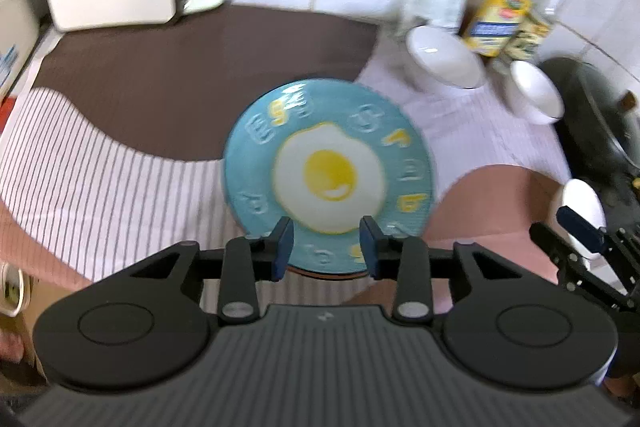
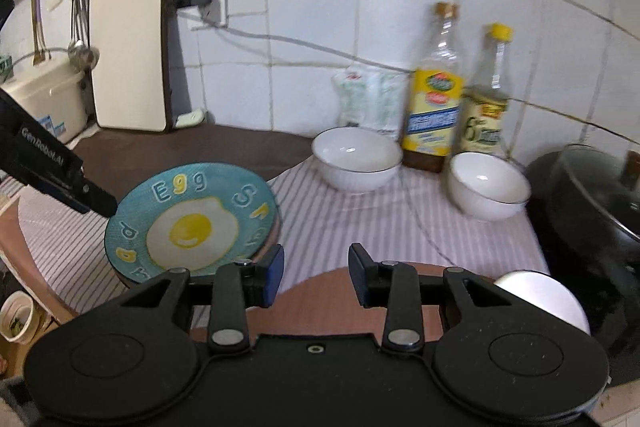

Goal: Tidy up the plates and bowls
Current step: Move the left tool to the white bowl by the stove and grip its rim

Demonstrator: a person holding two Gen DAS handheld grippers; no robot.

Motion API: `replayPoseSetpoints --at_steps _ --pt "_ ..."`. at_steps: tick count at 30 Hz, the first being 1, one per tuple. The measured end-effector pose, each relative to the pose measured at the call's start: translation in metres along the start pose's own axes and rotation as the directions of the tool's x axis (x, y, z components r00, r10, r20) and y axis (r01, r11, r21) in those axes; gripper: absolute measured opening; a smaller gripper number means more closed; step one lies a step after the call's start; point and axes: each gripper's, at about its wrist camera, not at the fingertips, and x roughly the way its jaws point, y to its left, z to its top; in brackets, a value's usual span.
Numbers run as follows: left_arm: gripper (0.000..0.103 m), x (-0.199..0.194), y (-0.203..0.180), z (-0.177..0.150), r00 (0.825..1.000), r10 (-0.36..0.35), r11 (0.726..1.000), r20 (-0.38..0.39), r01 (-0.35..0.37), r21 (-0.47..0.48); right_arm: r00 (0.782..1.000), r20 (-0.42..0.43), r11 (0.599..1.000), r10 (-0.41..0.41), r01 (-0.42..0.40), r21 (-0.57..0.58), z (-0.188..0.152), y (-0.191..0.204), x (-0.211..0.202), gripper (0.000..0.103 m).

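A blue plate with a fried-egg picture (image 1: 328,171) (image 2: 192,223) lies on the striped cloth, on top of a brown plate whose edge shows under it. My left gripper (image 1: 326,247) is open, its fingers over the plate's near rim. Two white bowls (image 2: 356,157) (image 2: 488,185) stand at the back by the bottles; they also show in the left wrist view (image 1: 444,57) (image 1: 534,93). My right gripper (image 2: 316,273) is open and empty, above the cloth to the right of the plate. A white round dish (image 2: 540,297) lies at the right by the stove.
Two bottles (image 2: 434,99) (image 2: 486,107) and a plastic bag (image 2: 368,99) stand against the tiled wall. A black pan with a glass lid (image 2: 592,203) sits at the right. A white cutting board (image 2: 130,51) leans at the back left. A brown mat (image 1: 180,75) covers the far counter.
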Motion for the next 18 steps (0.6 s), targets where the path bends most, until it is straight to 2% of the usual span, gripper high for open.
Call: replayPoseSetpoints --at_steps 8,10,15,18 --pt "0.047 -0.019 -0.045 -0.006 0.992 -0.114 0.99 0.048 0.109 0.092 0.994 0.034 0.994 -0.107 0.107 0.007 -0.027 -0.031 -0.04 0.047" --pt "0.048 -0.02 -0.056 -0.008 0.989 -0.14 0.985 0.054 0.134 0.112 0.991 0.038 0.992 -0.128 0.128 0.007 -0.033 -0.037 -0.046 0.052" --pt "0.05 -0.01 -0.083 -0.011 0.978 -0.202 0.97 0.042 0.194 0.144 0.986 0.03 0.986 -0.167 0.166 0.028 -0.046 -0.053 -0.047 0.058" --pt "0.052 -0.002 -0.102 -0.013 0.973 -0.23 0.96 0.037 0.22 0.171 0.98 0.034 0.981 -0.194 0.194 0.026 -0.054 -0.061 -0.045 0.067"
